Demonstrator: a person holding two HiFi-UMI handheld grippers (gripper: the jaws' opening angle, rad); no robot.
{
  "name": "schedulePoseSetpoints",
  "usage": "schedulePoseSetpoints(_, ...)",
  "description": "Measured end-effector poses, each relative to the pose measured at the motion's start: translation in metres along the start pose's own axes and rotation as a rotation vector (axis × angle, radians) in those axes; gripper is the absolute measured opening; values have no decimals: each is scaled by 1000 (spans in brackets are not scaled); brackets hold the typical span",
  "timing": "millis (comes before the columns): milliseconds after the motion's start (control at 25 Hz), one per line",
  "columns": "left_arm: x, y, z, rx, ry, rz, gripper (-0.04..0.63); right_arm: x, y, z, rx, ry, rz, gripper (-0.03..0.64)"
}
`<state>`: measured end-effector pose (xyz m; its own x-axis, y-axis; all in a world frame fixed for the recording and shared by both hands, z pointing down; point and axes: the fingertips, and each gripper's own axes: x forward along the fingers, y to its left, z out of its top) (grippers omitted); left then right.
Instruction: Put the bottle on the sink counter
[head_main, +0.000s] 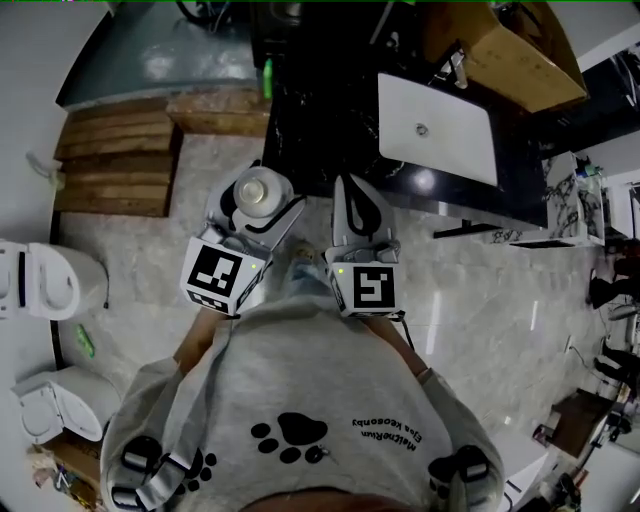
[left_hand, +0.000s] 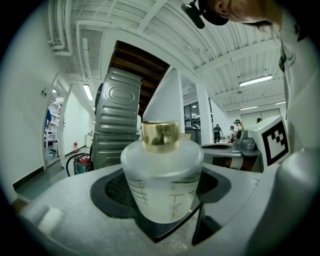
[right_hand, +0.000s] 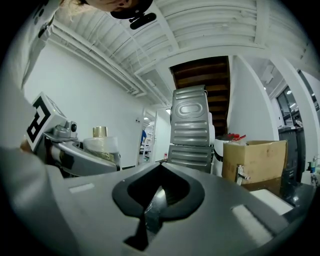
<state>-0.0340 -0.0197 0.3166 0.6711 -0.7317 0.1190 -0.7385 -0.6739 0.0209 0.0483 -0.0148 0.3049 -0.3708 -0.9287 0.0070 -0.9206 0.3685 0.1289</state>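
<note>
A frosted bottle (head_main: 262, 190) with a gold cap (left_hand: 160, 136) stands upright between the jaws of my left gripper (head_main: 258, 203), which is shut on its body (left_hand: 162, 182). In the head view it hangs over the pale floor just short of the black sink counter (head_main: 330, 150), whose white basin (head_main: 440, 125) lies to the right. My right gripper (head_main: 352, 197) is beside it to the right, its jaws shut with nothing in them (right_hand: 154, 202). From the right gripper view the bottle (right_hand: 101, 145) shows at the left.
A faucet (head_main: 455, 65) and a cardboard box (head_main: 510, 50) sit behind the basin. Wooden steps (head_main: 120, 155) lie at the left, with a white toilet (head_main: 45, 285) further left. A grey metal machine (right_hand: 190, 130) stands ahead in both gripper views.
</note>
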Motion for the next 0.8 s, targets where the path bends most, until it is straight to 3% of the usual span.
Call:
schedulePoseSetpoints(440,77,38,11,5,15,63,344,73,-52,-8,13,-7,78,0)
schedulePoseSetpoints(800,103,51,9,4,39,69,344,94,-71,-9,36,-16,68,1)
